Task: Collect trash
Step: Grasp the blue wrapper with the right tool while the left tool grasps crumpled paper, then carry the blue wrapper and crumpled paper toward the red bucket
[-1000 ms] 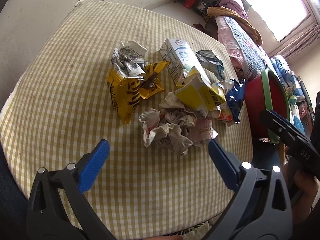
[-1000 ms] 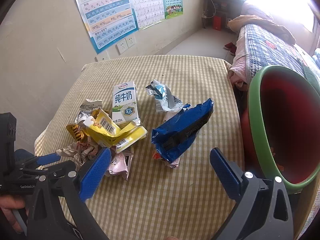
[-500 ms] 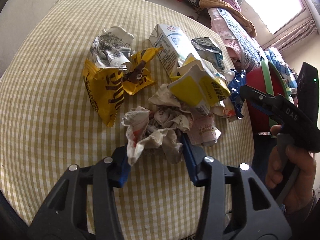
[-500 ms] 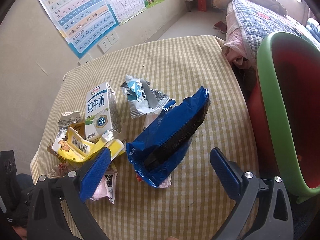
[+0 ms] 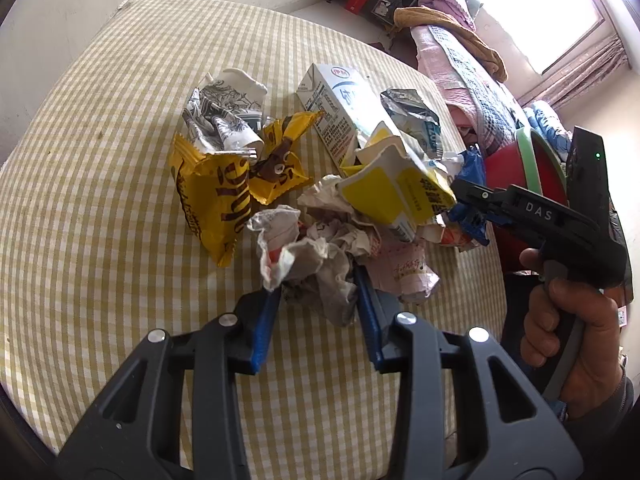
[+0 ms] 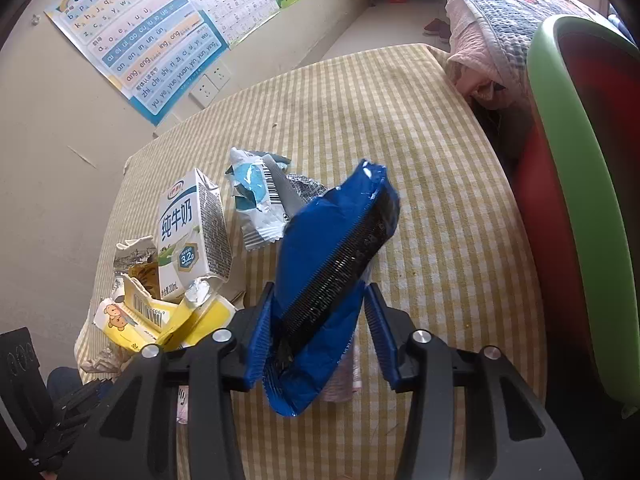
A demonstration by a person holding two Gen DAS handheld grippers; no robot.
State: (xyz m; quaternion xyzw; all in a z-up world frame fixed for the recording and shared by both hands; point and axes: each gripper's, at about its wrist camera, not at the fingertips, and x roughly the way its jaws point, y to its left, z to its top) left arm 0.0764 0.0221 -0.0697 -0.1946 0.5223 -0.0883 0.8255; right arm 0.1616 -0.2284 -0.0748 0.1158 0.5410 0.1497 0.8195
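Trash lies piled on a yellow checked table [image 5: 100,160]. My left gripper [image 5: 316,312] is closing on a crumpled paper wad [image 5: 312,256], and both blue pads touch its sides. In the right wrist view my right gripper [image 6: 316,320] is closing on a blue snack wrapper [image 6: 332,248], which stands between the pads and touches both. A hand holds that right gripper [image 5: 472,200] at the right of the pile in the left wrist view. A red bin with a green rim [image 6: 560,160] stands past the table's right edge.
Still on the cloth are a white milk carton [image 6: 188,232], a flattened yellow carton [image 5: 396,188], a yellow snack bag [image 5: 212,200], printed paper [image 5: 224,108] and a silver-blue wrapper [image 6: 256,200]. A bed [image 5: 460,52] lies beyond the table, and posters [image 6: 152,40] hang on the wall.
Both grippers went from wide open to closed around trash: the left on the paper wad first, then the right, which came down and forward onto the blue wrapper.
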